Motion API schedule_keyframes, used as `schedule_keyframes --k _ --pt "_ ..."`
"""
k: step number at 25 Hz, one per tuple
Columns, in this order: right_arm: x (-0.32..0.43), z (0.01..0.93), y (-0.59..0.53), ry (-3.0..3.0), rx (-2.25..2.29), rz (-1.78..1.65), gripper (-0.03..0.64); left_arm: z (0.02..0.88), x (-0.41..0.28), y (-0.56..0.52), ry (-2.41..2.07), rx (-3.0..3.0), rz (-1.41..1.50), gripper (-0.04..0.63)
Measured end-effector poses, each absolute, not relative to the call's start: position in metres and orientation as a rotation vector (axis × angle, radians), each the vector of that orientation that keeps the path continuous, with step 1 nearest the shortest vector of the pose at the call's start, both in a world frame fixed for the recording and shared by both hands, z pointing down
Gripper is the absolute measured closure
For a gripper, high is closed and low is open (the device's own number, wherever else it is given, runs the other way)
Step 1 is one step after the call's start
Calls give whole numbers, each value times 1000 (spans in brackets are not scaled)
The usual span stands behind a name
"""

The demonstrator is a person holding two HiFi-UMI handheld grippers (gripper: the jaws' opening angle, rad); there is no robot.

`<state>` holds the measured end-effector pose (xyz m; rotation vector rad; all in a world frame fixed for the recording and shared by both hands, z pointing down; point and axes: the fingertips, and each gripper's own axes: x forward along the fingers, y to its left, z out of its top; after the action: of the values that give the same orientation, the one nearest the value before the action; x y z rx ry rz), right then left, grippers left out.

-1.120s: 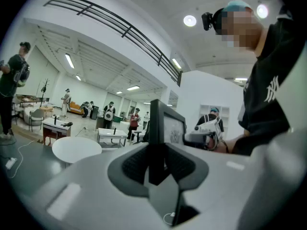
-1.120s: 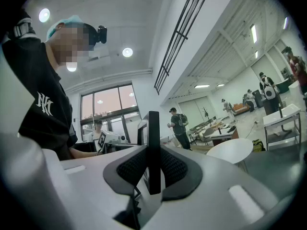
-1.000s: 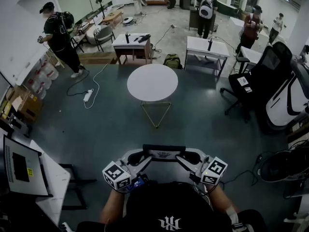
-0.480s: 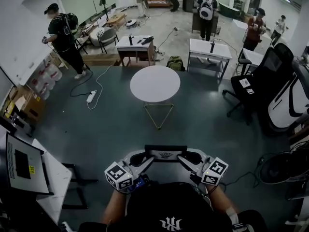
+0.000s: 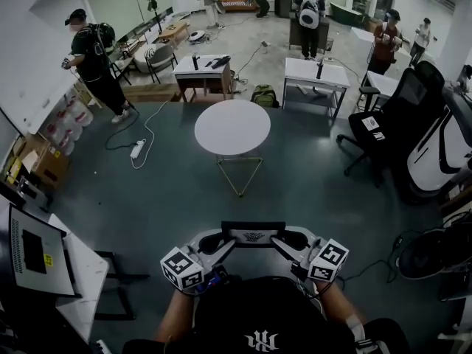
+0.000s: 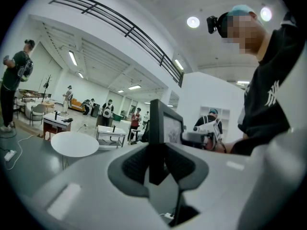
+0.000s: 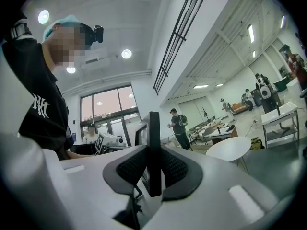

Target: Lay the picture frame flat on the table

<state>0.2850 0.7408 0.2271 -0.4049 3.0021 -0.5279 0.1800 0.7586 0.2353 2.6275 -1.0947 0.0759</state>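
**A:** Where is the picture frame (image 5: 251, 234) to be found?

**B:** It is held in the air, close in front of the person's chest, between the left tool (image 5: 212, 242) and the right tool (image 5: 293, 242). It is carried on edge, upright or nearly so, and its dark top edge is seen from above in the head view. A light face inside a dark border is turned toward the person's body.

**A:** How is the left tool set?

**B:** In the left gripper view its jaws are seen partly closed. The ribbed pads (image 6: 136, 164) are pressed on either side of one dark side edge of the frame, so the frame is gripped there.

**A:** And the right tool?

**B:** The same is seen in the right gripper view. The jaws are drawn in about halfway, and the opposite side edge of the frame is clamped between the pads. Both tools are held roughly level and pointed toward each other.

**A:** Is the frame anywhere near a surface?

**B:** No. A round white surface (image 5: 232, 126) is seen ahead on the dark floor, well apart from the frame.

**A:** What else is shown?

**B:** A black office chair (image 5: 398, 113) is seen at the right and a monitor (image 5: 29, 251) at the lower left. Several people are seen standing at the far end of the room.
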Motion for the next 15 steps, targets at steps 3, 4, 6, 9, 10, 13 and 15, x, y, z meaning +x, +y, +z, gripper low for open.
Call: schedule_keyframes --k 3,4,6,9,10,13,15 --pt "292 225 740 3000 -399 -527 535 232 187 758 -1101 2627 83 502" --pt "295 224 739 2998 -396 -524 535 231 190 757 -1107 2627 86 502" --pt "299 222 738 2996 -386 -517 535 229 194 757 -1117 2628 90 500" --pt "304 222 738 2992 -370 -513 535 229 199 757 -1129 2626 96 500" --pt "306 223 739 2993 -366 -512 535 229 201 758 -1132 2624 97 500" --pt "315 223 741 2995 -353 -511 535 229 210 761 -1142 2618 97 502" --pt "321 224 743 2993 -342 -511 535 230 216 764 -1150 2616 99 502"
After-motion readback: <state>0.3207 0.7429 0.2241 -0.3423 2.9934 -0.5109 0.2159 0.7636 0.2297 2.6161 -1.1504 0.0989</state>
